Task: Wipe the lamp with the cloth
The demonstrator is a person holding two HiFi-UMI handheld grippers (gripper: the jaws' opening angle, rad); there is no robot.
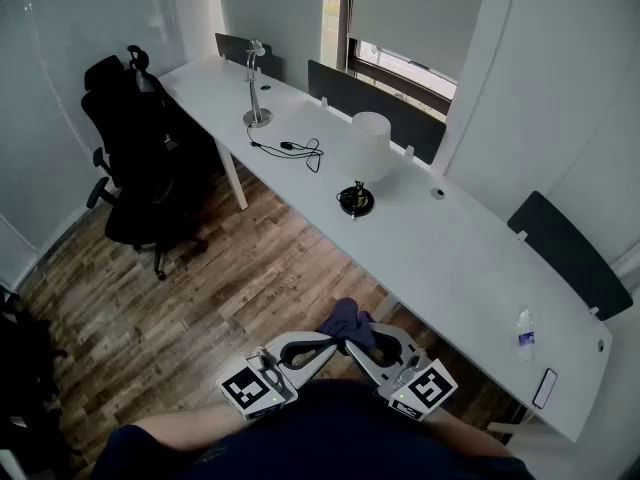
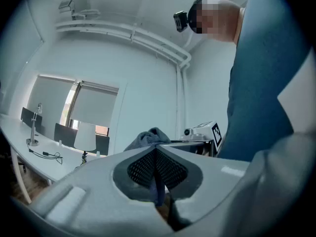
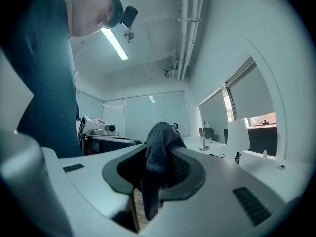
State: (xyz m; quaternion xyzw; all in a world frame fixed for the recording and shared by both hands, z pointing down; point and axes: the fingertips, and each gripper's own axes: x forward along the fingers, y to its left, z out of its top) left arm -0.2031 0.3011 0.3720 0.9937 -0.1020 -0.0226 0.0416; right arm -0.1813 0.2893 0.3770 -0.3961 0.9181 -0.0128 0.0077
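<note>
Head view: the left tongs (image 1: 325, 346) and right tongs (image 1: 365, 345) meet tip to tip low in the frame, with the blue cloth (image 1: 348, 320) bunched between them. The lamp (image 1: 370, 143), white-shaded, stands on the long table (image 1: 470, 268) at 12 o'clock from the tongs, well apart. My judgement is that wiping has not begun. The next move calls for carrying the cloth across to the shade.

Left gripper view: the left tongs (image 2: 158, 154) are closed, with a thin blue strip of cloth (image 2: 148, 138) seemingly nipped in the seam. The lamp (image 2: 85, 136) sits at 9 o'clock.

Right gripper view: the right tongs (image 3: 160, 164) clamp the cloth (image 3: 160, 152), which hangs down through them. The lamp (image 3: 238, 137) shows at 3 o'clock.

No brand or writing is readable; the marker cubes carry only black-and-white squares.
</note>
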